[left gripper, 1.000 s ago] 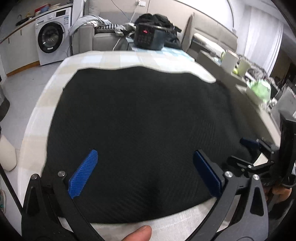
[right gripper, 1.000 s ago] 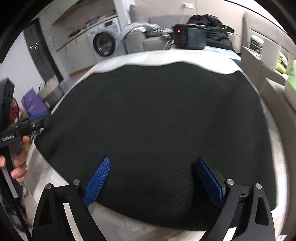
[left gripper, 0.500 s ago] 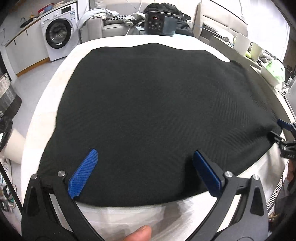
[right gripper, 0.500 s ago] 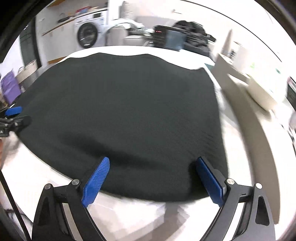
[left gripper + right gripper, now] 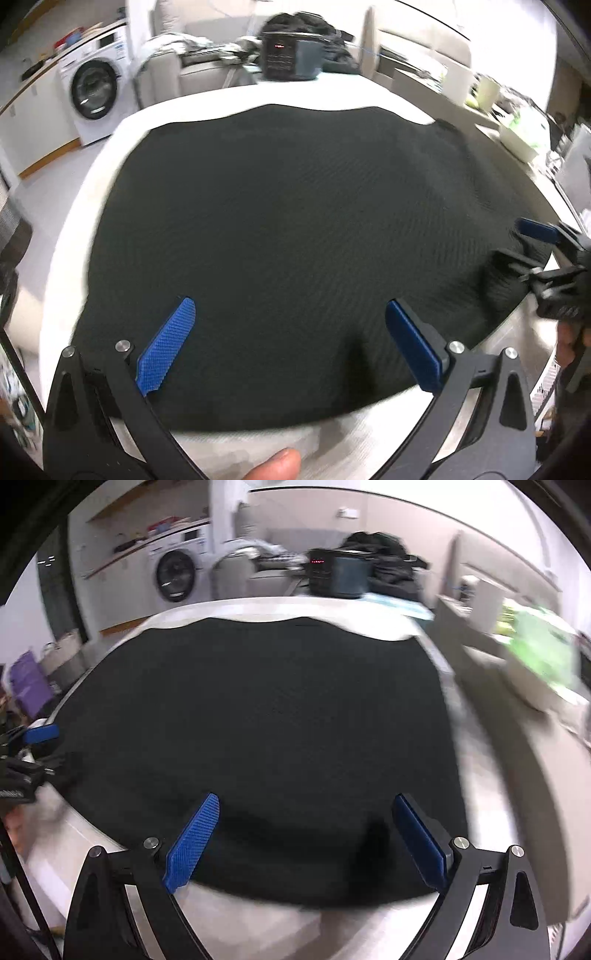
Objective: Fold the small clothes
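Observation:
A large black knitted garment (image 5: pixel 288 229) lies spread flat over a white table (image 5: pixel 258 443); it also fills the right wrist view (image 5: pixel 266 731). My left gripper (image 5: pixel 288 343) is open, its blue fingers over the garment's near edge. My right gripper (image 5: pixel 306 834) is open, also over the near edge. The right gripper shows at the right edge of the left wrist view (image 5: pixel 535 240), at the garment's right corner. The left gripper shows at the left edge of the right wrist view (image 5: pixel 33 746).
A black appliance with a red display (image 5: pixel 288 55) stands at the table's far end. A washing machine (image 5: pixel 92 99) is at the back left. A cluttered counter with a green bag (image 5: pixel 539 653) runs along the right. Purple bags (image 5: pixel 27 683) stand on the floor at left.
Both grippers have shifted and the views are blurred with motion. The garment's right corner by the right gripper now looks bunched up. Both grippers stay open.

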A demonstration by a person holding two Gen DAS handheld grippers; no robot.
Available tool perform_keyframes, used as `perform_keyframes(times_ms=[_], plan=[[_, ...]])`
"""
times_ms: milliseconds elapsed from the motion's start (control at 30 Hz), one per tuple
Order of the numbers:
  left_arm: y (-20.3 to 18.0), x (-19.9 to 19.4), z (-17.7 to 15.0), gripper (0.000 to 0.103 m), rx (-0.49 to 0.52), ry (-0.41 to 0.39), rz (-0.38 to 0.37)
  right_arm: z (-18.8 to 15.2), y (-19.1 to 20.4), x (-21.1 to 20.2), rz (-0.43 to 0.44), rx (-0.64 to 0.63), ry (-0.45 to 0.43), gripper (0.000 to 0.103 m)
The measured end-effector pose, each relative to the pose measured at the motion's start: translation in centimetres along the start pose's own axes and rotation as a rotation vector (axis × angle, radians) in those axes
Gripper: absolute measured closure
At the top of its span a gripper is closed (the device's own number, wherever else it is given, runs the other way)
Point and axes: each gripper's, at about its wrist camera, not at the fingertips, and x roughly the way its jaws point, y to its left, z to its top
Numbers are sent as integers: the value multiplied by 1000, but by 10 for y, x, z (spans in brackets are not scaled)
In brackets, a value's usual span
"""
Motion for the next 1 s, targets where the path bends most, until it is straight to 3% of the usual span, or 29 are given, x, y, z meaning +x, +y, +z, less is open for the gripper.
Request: perform_keyframes(times_ms=[133, 200, 367, 433, 533, 600, 700, 733, 900, 1000], plan=[[-4, 24, 4, 1, 7, 54, 35, 10, 21, 26, 11, -35, 54, 7], [0, 25, 2, 1, 5, 34, 39, 10, 21, 29, -29, -68, 68, 7], [26, 17, -5, 1, -34, 40, 59, 4, -24, 21, 39, 7, 60, 7], [44, 8, -12, 1, -86, 31, 29, 0, -41, 15, -10, 28, 49, 7], [62, -4, -23, 1, -115, 20, 45, -3, -60, 16, -195, 10, 50, 7], [66, -10, -28, 1, -101, 9, 43, -11, -75, 9, -181, 56, 41, 7], [56, -15, -30, 1, -53, 7, 97, -17, -80, -1, -200, 102, 14, 7], [49, -17, -28, 1, -34, -2, 79, -16, -78, -5, -200, 102, -6, 7], [12, -6, -17, 1, 4, 16, -36, -9, -36, -13, -59, 18, -17, 7], [-6, 8, -15, 1, 62, 37, -6, -2, -2, 4, 8, -56, 13, 7]])
